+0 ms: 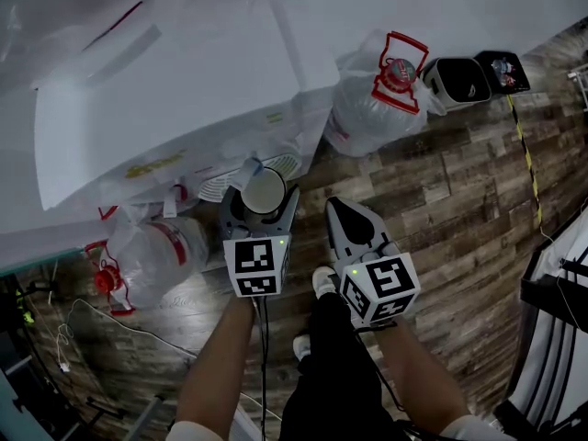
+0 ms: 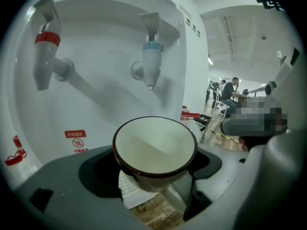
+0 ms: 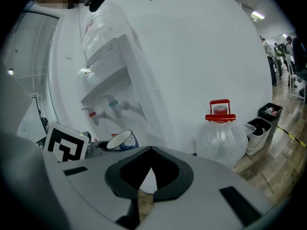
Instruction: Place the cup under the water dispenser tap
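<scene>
A white cup (image 1: 264, 189) with a dark rim and blue print is held upright between the jaws of my left gripper (image 1: 262, 202), which is shut on it. It hangs in front of the white water dispenser (image 1: 184, 90), just over the drip tray grate (image 1: 217, 186). In the left gripper view the cup (image 2: 154, 147) sits below and slightly short of the blue tap (image 2: 152, 61); the red tap (image 2: 45, 44) is to its left. My right gripper (image 1: 341, 207) is beside it over the floor, shut and empty, jaws meeting (image 3: 149, 152). It sees the cup (image 3: 122, 140) at its left.
Large water jugs with red handles lie right (image 1: 381, 90) and left (image 1: 147, 251) of the dispenser. Two small bins (image 1: 457, 81) (image 1: 503, 70) stand further right, beside a yellow-black floor tape (image 1: 525, 154). Cables (image 1: 73, 324) trail at the lower left. The person's shoes (image 1: 322, 281) are on the wood floor.
</scene>
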{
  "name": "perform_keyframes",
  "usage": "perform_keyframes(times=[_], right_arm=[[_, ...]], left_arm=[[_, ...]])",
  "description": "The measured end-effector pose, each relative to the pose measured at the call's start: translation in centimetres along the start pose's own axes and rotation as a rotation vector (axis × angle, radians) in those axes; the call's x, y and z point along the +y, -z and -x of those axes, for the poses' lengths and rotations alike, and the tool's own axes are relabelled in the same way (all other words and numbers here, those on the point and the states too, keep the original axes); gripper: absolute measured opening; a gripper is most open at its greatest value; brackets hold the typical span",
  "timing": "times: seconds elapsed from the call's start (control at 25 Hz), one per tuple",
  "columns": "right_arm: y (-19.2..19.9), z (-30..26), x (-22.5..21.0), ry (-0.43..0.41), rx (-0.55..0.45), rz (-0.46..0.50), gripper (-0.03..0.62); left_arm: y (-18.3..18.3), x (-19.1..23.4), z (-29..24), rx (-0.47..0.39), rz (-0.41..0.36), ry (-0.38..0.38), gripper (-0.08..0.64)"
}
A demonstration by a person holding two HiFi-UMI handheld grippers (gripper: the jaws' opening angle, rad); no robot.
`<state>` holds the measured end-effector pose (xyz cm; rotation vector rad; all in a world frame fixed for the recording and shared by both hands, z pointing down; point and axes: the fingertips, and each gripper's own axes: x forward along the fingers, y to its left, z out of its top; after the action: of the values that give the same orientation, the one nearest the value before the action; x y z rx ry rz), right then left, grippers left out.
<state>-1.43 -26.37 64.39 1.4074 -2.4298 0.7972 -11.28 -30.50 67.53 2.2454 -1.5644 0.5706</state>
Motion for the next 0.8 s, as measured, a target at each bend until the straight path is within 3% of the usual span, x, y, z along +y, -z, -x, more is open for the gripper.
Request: perform_keyframes(times=[0.8], right_arm=[[1.4, 0.2, -0.7, 0.003, 0.011, -0.028, 0.018]], left_arm=[[1.8, 1.2, -2.7, 0.016, 0.019, -0.088, 0.430]])
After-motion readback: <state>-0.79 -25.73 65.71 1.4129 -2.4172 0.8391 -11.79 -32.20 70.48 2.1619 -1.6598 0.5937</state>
